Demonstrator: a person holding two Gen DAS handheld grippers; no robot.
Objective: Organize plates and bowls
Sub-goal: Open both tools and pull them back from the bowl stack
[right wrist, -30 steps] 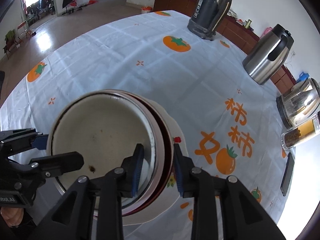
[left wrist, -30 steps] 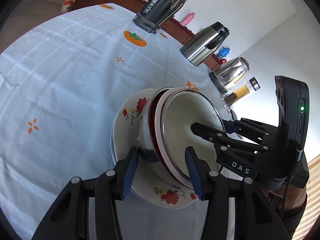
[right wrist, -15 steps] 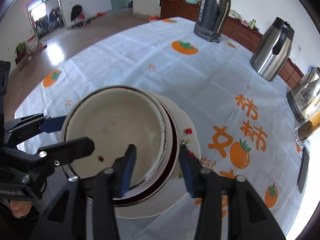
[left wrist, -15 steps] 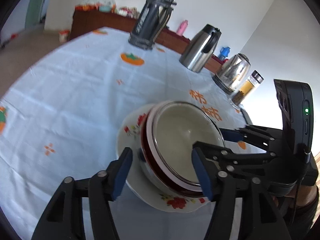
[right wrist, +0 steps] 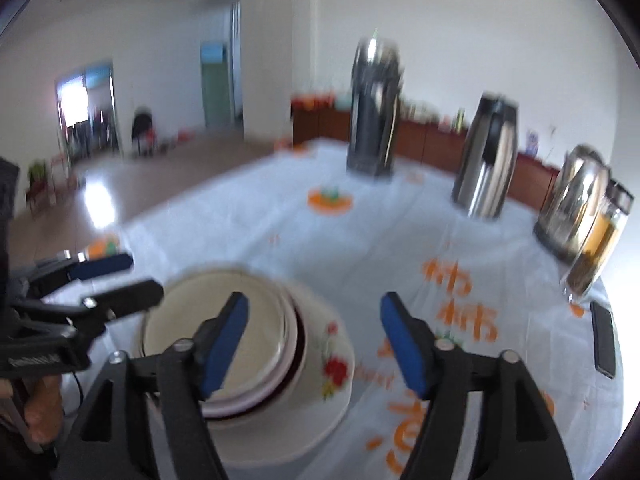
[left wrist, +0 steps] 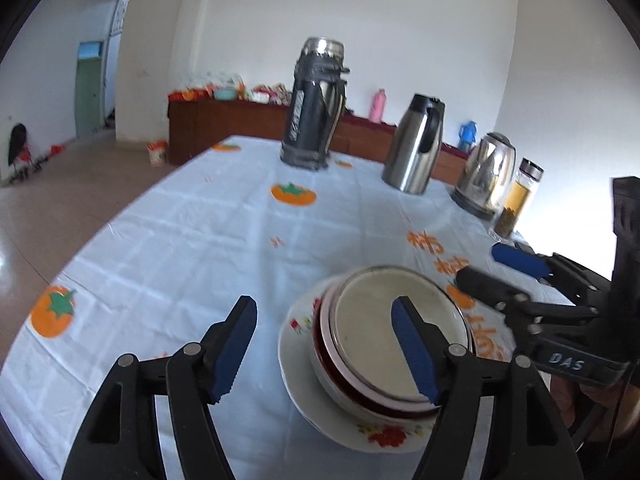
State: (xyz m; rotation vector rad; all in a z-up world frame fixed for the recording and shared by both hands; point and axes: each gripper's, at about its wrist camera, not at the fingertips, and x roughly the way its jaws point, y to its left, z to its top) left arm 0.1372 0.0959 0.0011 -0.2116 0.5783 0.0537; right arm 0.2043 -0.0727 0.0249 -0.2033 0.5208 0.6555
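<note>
Left wrist view: the left gripper (left wrist: 322,344) has its jaws spread wide with nothing between them, hanging above the tablecloth (left wrist: 180,248). The stack of bowls (left wrist: 394,336) sits nested inside each other on the floral plate (left wrist: 304,364), and that plate is my landmark for everything here. The left gripper's right blue pad overlaps the top bowl's inside in the picture, can't tell if it touches. The right gripper (left wrist: 500,268) pokes in from the right of the plate, jaws parted, empty too.

Beyond the plate, toward the wall, stand the dark tall thermos (left wrist: 314,104), the steel carafe (left wrist: 416,150), the electric kettle (left wrist: 486,174) and a glass tea bottle (left wrist: 520,200).

The right wrist view is pretty blurry, but it shows the same deal: right gripper (right wrist: 314,336) wide apart over the plate (right wrist: 328,380), one pad over the bowls (right wrist: 224,332), the other over the cloth just right of the plate. A dark phone (right wrist: 602,338) lies well off to the plate's right.
</note>
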